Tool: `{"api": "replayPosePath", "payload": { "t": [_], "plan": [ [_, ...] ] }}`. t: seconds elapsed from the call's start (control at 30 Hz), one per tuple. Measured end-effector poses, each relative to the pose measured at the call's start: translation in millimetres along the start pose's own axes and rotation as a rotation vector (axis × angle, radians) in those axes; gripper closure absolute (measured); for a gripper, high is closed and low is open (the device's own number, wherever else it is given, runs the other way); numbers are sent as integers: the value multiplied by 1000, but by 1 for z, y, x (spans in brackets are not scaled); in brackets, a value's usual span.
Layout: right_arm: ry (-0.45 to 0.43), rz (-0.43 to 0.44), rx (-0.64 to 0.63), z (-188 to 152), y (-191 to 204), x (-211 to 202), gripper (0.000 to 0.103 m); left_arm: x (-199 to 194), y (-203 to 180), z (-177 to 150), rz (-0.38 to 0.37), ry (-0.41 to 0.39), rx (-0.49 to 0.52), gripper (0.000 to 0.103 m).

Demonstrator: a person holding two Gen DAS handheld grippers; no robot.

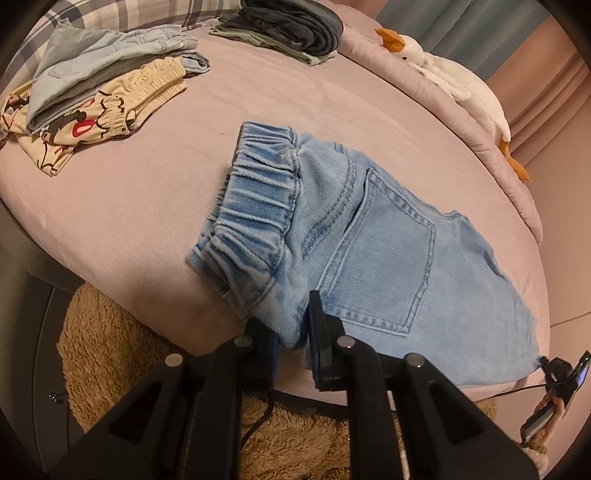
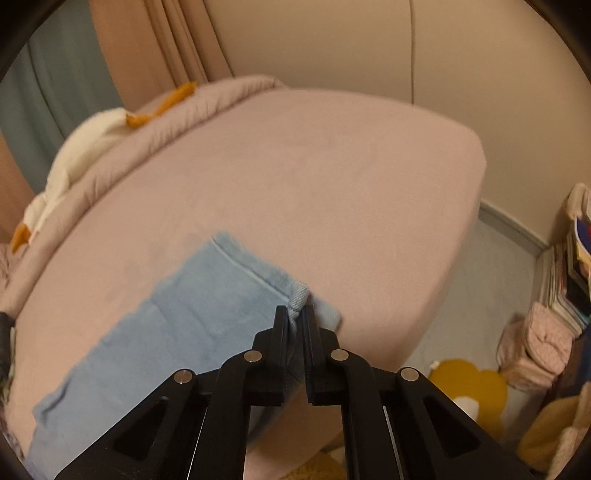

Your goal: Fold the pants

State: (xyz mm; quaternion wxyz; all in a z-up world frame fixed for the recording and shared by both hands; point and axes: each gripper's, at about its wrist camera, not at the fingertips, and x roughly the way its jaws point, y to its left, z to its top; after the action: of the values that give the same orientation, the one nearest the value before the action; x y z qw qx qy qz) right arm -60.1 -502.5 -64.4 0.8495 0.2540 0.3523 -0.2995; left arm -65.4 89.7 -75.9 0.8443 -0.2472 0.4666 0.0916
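L gripper (image 1: 295,325) narrow, pinching pants (image 1: 332,236) near the waistband edge; R gripper (image 2: 295,317) nearly closed, clamping the hem on bed (image 2: 332,166).

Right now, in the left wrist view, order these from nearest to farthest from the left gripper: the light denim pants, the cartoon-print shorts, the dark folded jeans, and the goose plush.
1. light denim pants, pinched in the left gripper at the near edge.
2. cartoon-print shorts, far left, under a pile.
3. dark folded jeans, top centre, and goose plush, far right: too close to call.
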Motion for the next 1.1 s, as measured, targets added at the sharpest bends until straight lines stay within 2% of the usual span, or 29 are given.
{"api": "replayPosePath", "payload": {
  "t": [0.17,0.43,0.53,0.57,0.63,0.67,0.7,0.77,0.8,0.9,1.0,1.1],
  "plan": [
    [-56,21,20,10,2,-11,96,-2,1,-8,-3,12,14,90],
    [80,-95,32,-13,-1,36,96,7,9,-10,-12,20,4,86],
    [77,-123,-13,-15,5,38,96,5,8,-9,-5,19,13,85],
    [81,-140,-28,-14,7,36,96,3,7,-8,1,18,16,83],
    [95,-172,-49,-11,15,31,90,-3,7,-7,27,11,22,68],
    [101,-171,-61,-11,19,27,80,-5,8,-7,32,5,22,64],
    [97,-153,-73,-10,25,22,66,-12,11,-5,23,-10,15,58],
    [57,-99,-100,-11,40,7,48,-22,16,-2,-3,-36,-1,48],
    [43,-80,-120,-13,49,1,47,-26,19,1,-8,-50,-10,44],
    [30,19,-216,-19,88,-14,47,-36,26,12,5,-88,-33,43],
    [53,194,-335,-32,139,-27,47,-41,32,25,-23,-118,-52,36],
    [133,379,-466,-53,195,-32,47,-31,32,37,-17,-103,-51,35]
  ]
}}
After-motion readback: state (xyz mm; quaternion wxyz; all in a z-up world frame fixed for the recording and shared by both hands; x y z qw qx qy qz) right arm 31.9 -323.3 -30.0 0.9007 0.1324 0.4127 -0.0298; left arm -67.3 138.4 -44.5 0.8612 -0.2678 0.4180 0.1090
